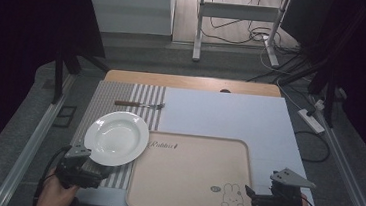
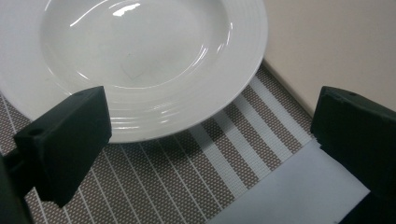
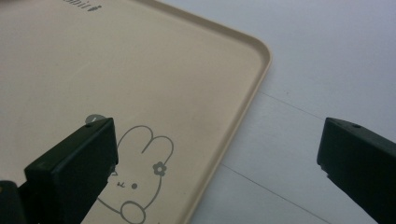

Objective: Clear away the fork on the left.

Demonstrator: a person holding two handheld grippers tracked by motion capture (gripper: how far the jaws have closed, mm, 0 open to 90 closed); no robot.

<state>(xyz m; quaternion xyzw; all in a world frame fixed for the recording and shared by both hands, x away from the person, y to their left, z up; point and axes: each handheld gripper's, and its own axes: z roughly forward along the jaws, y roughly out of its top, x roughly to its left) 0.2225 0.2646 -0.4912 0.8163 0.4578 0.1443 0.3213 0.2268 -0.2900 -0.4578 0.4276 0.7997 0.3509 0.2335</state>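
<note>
A white deep plate [image 1: 116, 138] [image 2: 140, 60] lies on a striped placemat [image 1: 103, 103] [image 2: 187, 177] at the table's left. Beside it on the right sits a beige tray [image 1: 189, 176] [image 3: 140, 84] printed with a rabbit drawing [image 1: 233, 195] [image 3: 140, 186]. A fork [image 1: 140, 105] with a wooden handle lies on the placemat behind the plate. My left gripper [image 1: 96, 169] [image 2: 210, 140] is open just before the plate's near rim, nothing between its jaws. My right gripper [image 1: 250, 195] [image 3: 217, 158] is open over the tray's near right corner, holding nothing.
A white sheet [image 1: 230, 117] [image 3: 327, 70] covers the table's right and far part, and a wooden edge [image 1: 193, 83] runs along the back. Beyond the table are a metal stand [image 1: 238, 17], floor cables and a power strip [image 1: 311, 120].
</note>
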